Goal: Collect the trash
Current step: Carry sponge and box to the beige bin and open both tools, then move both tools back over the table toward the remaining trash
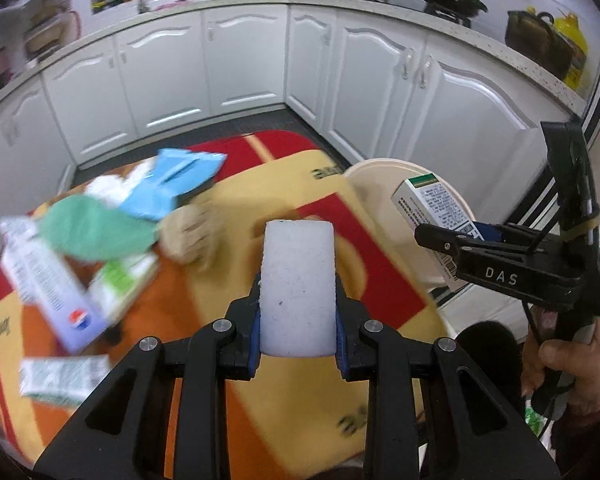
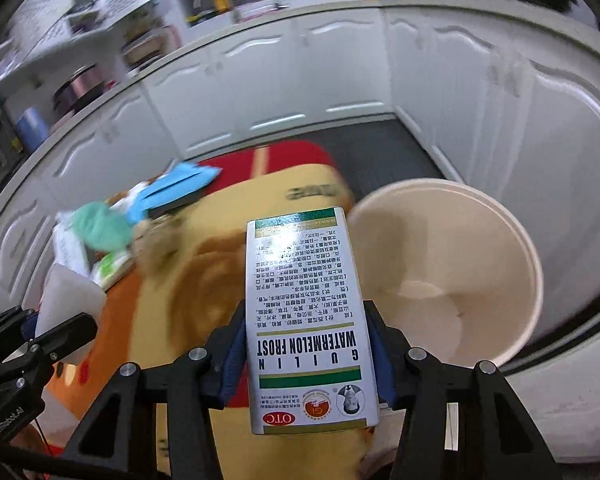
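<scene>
Left wrist view
Fingers, left gripper (image 1: 298, 312): closed onto a white foam block (image 1: 298, 288), pads pressed against its two long sides near the lower end.
Foam block, handling: judged light and somewhat compressible; a side grip low on the block appears adequate, and excess squeeze could dent it.
Foam block, appearance: pale, speckled, rounded upright slab, held above the table (image 1: 380, 288).
Table: covered by a red, orange and yellow cloth.
Remaining trash: blue wrapper (image 1: 176, 184), green crumpled piece (image 1: 96, 228) and a Pepsi-marked carton (image 1: 48, 280) lie at the left of the table, blurred.
Bin (image 1: 364, 184): cream bucket just beside the table's right edge.

Right wrist view
Fingers, right gripper (image 2: 308, 356): closed on a medicine box (image 2: 308, 320), blue pads clamping its two narrow edges at about mid-length.
Medicine box, handling: judged light, thin cardboard, glossy and therefore possibly slippery; edge grip suits it, and the broad faces would likely buckle.
Medicine box, appearance: white with green bands, dense black print, "WATERMELON FROST" and a red OTC mark, seen upside down.
Medicine box, position: held in the air just left of the bin, not yet over its opening.
</scene>
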Tool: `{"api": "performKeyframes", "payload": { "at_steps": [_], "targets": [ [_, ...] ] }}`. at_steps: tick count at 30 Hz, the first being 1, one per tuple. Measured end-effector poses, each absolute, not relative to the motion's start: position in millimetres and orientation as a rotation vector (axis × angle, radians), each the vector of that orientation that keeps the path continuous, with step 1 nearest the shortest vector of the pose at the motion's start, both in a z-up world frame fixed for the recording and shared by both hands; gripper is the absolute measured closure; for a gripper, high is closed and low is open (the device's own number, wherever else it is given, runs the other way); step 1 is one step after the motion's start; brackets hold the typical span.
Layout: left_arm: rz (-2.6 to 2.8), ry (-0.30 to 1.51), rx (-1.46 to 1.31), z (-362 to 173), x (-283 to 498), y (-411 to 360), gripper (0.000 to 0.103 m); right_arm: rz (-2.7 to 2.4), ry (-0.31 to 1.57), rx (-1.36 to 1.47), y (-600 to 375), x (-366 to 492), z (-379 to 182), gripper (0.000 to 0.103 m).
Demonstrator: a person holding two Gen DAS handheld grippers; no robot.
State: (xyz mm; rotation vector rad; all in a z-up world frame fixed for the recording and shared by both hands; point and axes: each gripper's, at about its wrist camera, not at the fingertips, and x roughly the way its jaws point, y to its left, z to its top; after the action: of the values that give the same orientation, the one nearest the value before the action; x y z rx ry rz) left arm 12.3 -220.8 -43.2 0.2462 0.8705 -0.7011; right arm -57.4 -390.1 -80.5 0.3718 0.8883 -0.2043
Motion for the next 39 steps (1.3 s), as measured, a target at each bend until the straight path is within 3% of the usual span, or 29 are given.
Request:
{"api": "performKeyframes", "payload": {
  "at_steps": [13,16,18,20,39],
  "targets": [
    [-0.839,0.967,0.156,-72.0,46.9,-329.1,0.075,-0.383,0.928,0.472,-485.9,-52.8,-116.3,0.052],
    [-0.842,0.984,0.138,-78.7,50.3,-343.1,0.065,-0.401,0.932,0.475,-493.0,-51.0,-121.0,0.049],
    [-0.851,0.996,0.11,-81.5,52.6,-348.0,0.049,-0.416,0.937,0.472,-495.0,-54.5,-123.3,0.041],
    [-0.868,1.011,0.07,-84.7,55.5,-352.2,0.041,-0.417,0.933,0.487,-497.5,-56.7,-125.3,0.03],
    [-0.729,0.91,0.165,-64.2,34.0,-305.8,0.041,-0.378,0.922,0.475,-468.0,-71.0,-117.2,0.028]
  ]
}}
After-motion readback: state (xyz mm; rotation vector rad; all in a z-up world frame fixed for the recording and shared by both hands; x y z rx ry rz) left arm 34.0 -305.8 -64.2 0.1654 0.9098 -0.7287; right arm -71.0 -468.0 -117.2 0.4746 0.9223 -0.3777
